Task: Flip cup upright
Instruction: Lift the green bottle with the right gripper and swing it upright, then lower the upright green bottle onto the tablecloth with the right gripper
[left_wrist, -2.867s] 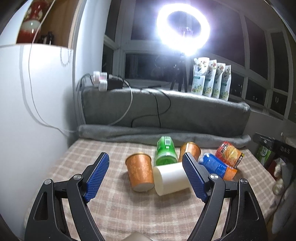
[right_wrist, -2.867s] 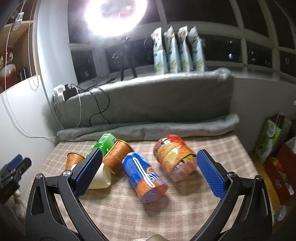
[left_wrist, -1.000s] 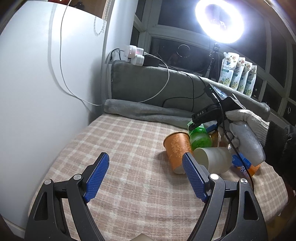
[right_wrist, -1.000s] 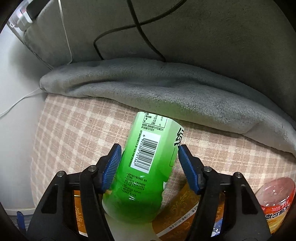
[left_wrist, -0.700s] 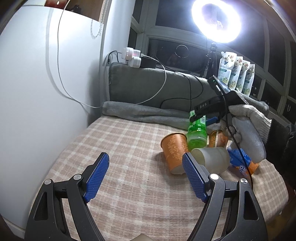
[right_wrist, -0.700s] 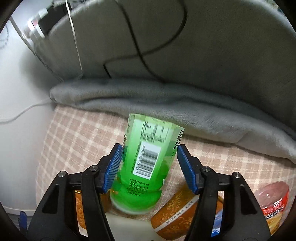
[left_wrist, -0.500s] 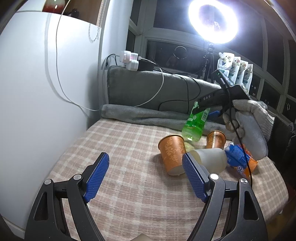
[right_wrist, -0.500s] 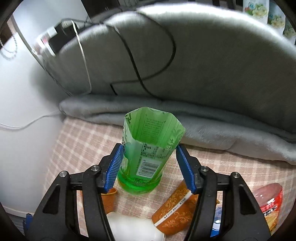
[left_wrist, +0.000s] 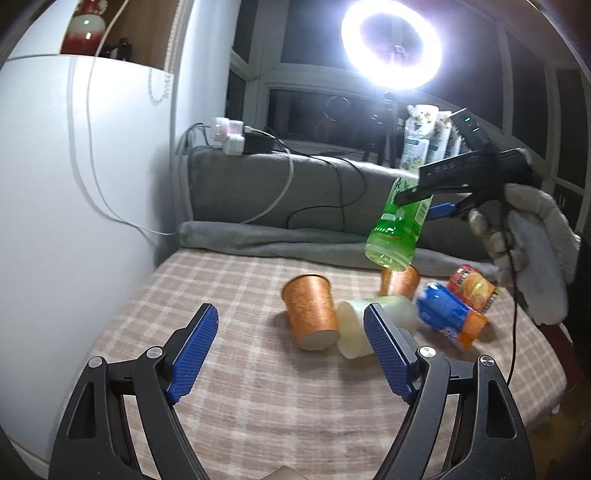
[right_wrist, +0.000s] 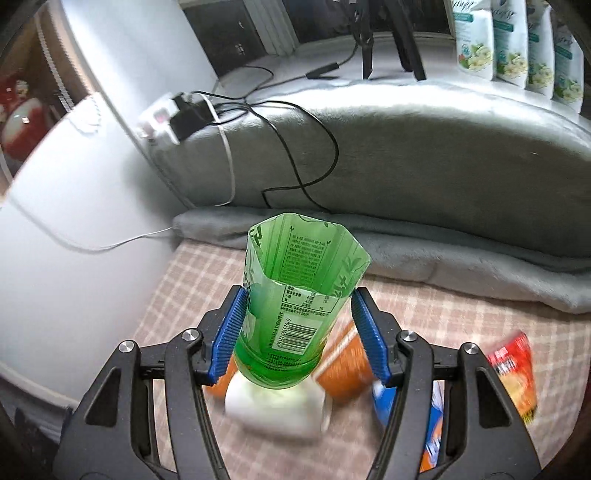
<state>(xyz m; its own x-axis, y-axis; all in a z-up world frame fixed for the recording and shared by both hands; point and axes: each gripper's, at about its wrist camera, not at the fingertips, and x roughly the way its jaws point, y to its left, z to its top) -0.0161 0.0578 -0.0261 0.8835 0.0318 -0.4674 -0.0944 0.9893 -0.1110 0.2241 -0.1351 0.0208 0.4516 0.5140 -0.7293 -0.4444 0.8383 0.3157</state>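
- I am holding a green cup (right_wrist: 295, 306), cut from a printed drink bottle, in my right gripper (right_wrist: 297, 328); the two blue pads are clenching its lower sides.
- The green cup is hanging in the air above the checked tabletop (left_wrist: 236, 369), open mouth up and base down, leaning a little toward the grey cushion (right_wrist: 424, 155) at the back.
- My left gripper (left_wrist: 291, 350) is hovering low over the near part of the table with its blue fingers (left_wrist: 194, 347) spread wide, holding nothing.
- Seen from the left, my gloved right hand (left_wrist: 532, 243) is reaching in from the right side, raised well above the table, with the tongs pointing leftward and slightly down.
- Directly under the green cup, other things are crowding the landing area: a white cup (left_wrist: 373, 325) lying on its side, an orange cup (left_wrist: 312, 310) tipped beside it and touching it, and a second orange cup (left_wrist: 400, 282) behind.
- A blue can (left_wrist: 448, 319) and a red snack tube (left_wrist: 472, 288) are lying to the right of those.
- My worry is that lowering straight down would be setting the base on the white cup, so the green cup would be tipping over on release.
- The thin plastic wall is looking soft, so in my judgement a hard squeeze could be buckling it, while a loose one could be letting it slip.
- The lean could also be toppling it unless I level it before letting go.
- The open patch of cloth to the left seems the safer spot.
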